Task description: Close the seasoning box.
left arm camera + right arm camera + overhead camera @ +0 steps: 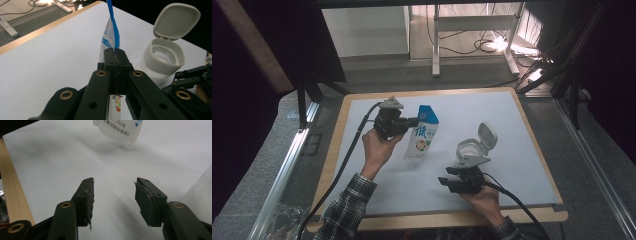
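the left gripper (412, 122) had its jaws pressed together on the blue top seal of a soft pouch (422, 140), white with blue print, holding it up off the white table mat (492, 115) so that its body hung down at a slant near the middle of the mat; in the left gripper view the pouch (110, 37) ran edge-on out of the closed jaws. the right gripper (447, 183) rested low near the front edge with its jaws spread wide and nothing between them, its worn pads (89, 202) showing in the right gripper view. just beside it stood a white jar (469, 149) with its flip lid (487, 136) tipped back and the mouth open. the pouch looked light, floppy and rather slick, likely to swing or fold, so the flat stiff seal seemed the safest grip, with a second hold near its bottom corner to steady it for any pouring into the jar
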Tool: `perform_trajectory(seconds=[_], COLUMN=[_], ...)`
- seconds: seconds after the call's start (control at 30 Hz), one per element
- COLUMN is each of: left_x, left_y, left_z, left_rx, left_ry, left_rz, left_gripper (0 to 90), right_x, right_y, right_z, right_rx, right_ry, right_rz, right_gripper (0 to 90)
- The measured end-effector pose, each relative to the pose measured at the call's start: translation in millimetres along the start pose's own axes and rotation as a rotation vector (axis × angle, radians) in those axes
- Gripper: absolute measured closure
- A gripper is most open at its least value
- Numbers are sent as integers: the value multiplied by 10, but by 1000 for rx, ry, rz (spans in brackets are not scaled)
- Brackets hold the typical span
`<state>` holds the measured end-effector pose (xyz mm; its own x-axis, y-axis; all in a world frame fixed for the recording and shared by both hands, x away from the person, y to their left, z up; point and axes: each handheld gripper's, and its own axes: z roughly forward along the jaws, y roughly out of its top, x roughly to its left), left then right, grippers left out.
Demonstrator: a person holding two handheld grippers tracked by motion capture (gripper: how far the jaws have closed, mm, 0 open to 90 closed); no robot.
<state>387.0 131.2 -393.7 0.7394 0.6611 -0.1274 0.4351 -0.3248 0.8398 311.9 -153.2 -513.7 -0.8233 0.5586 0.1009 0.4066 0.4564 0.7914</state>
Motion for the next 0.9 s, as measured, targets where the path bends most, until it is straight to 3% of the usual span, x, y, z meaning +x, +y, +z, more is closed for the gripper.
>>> perform_trajectory(seconds=[0.3,0.43,0.57,0.9], left_x=[178,242,304,329], left_y=[-85,-130,-211,-395], left_z=[5,15,0,-169], left_rx=[-36,-34,-60,-68], left_ry=[56,58,41,29], left_rz=[-22,-23,-55,-74], left_gripper=[900,900,900,887], right_x=[-35,-61,-79,-94], right_y=[-31,-54,-74,-101], right_z=[-50,-70,-89,-125], right_rx=[15,21,26,35], right_ry=[-4,-4,-8,-12], right_rz=[-2,5,4,4], right_gripper=[495,495,495,495])
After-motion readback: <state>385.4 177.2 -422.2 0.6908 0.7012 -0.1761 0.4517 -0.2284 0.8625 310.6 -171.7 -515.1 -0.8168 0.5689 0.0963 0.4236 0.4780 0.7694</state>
